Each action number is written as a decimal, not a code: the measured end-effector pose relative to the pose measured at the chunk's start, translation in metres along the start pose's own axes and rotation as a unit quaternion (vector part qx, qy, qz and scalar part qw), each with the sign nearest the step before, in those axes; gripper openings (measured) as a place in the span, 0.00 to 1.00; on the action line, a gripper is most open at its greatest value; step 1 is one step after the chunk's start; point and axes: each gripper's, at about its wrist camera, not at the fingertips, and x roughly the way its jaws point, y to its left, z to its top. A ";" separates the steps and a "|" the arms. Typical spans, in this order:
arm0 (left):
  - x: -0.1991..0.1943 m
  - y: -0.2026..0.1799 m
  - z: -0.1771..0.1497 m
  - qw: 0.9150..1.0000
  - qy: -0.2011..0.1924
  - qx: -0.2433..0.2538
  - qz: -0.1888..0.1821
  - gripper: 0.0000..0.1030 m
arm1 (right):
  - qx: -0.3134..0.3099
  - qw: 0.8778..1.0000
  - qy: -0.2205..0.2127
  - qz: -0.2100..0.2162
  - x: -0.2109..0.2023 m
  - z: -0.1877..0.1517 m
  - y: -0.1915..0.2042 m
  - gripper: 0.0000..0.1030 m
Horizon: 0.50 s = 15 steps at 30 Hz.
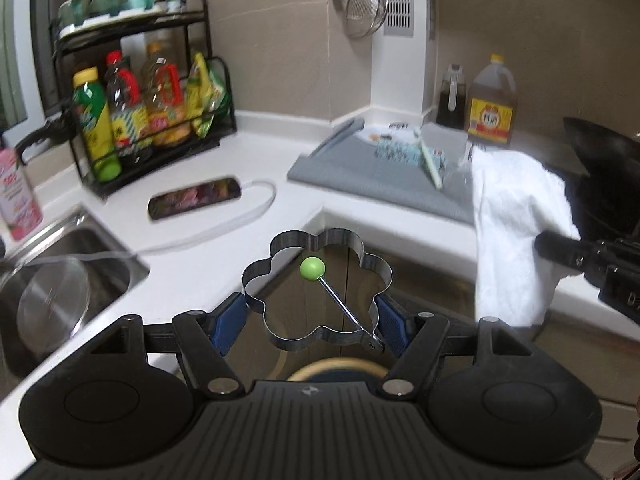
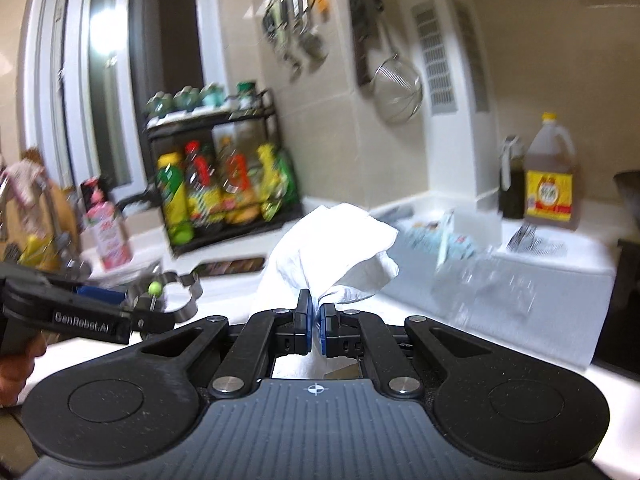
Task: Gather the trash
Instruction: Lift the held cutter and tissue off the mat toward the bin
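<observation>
Left gripper jaws spread wide, clamping flower-shaped metal egg ring across its lobes; right gripper jaws pressed together, pinching crumpled white tissue above countertop, probably for binning.
</observation>
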 end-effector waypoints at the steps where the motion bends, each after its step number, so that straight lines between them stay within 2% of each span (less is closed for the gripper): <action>1: -0.002 0.000 -0.007 1.000 0.004 0.000 0.001 0.73 | 0.001 1.000 0.009 0.004 -0.001 -0.006 0.003 0.04; 8: -0.007 0.003 -0.056 0.999 0.040 -0.015 0.000 0.73 | -0.010 0.998 0.061 0.016 -0.012 -0.045 0.024 0.04; 15: -0.008 0.002 -0.093 0.998 0.063 -0.019 0.010 0.73 | -0.035 0.995 0.089 0.010 -0.026 -0.077 0.041 0.04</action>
